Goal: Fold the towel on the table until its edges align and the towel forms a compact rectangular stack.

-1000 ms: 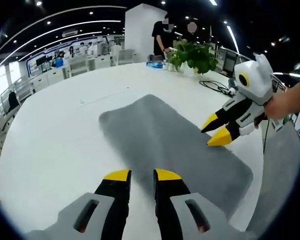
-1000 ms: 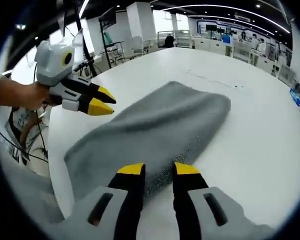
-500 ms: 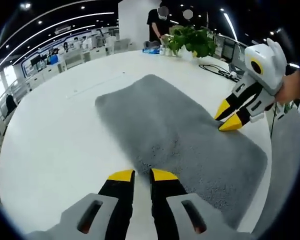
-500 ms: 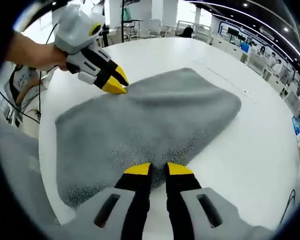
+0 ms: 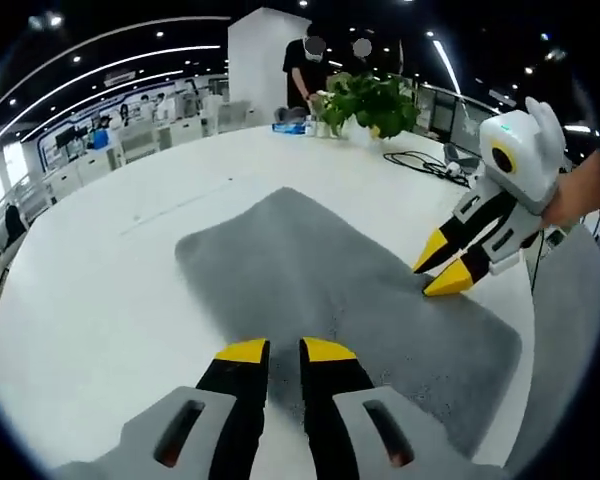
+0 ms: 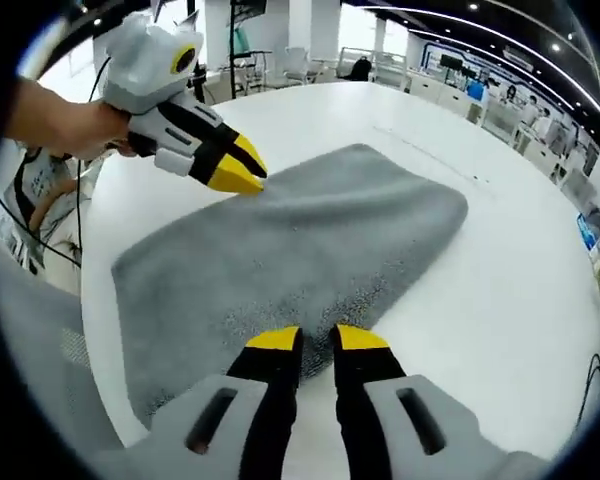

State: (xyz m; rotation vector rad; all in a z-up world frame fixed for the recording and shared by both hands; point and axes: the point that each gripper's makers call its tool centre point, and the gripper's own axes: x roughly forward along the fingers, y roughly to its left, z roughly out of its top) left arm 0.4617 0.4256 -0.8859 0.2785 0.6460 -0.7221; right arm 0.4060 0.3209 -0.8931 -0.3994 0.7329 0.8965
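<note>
The grey towel (image 5: 330,290) is lying flat on the white tabletop (image 5: 90,290) as a long, apparently folded rectangle, with further folding seemingly remaining, while the left tool (image 5: 273,349) and right tool (image 6: 317,338) are hovering at opposite long edges, jaws slightly apart, holding nothing.

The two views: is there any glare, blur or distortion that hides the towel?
Left gripper view: fisheye bends the table edge; the towel is sharp and evenly lit, without glare. Right gripper view: the towel pile is clear, shadows are soft, bright windows wash out the far background.
</note>
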